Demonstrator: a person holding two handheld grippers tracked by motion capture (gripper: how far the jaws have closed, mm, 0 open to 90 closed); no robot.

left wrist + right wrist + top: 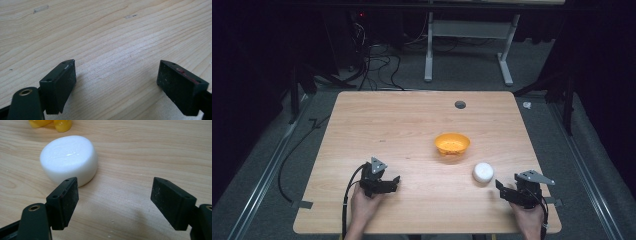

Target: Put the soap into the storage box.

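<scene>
An orange bowl [452, 143] stands right of the middle of the wooden table [402, 125]. A white round puck-shaped object [483, 172] lies just right of and nearer than the bowl. My right gripper [504, 190] rests low near the front right edge, open, a short way right of the white object. In the right gripper view the white object [69, 158] lies just beyond the left jaw and the bowl's yellow feet [53, 123] show at the top. My left gripper [394, 181] rests open at the front left, with bare wood between its jaws.
A small grey grommet hole [460, 104] sits near the table's far edge. Behind the table are cables [377, 60] on the floor and a white desk frame [467, 45]. Bits of tape [41, 8] mark the wood ahead of the left gripper.
</scene>
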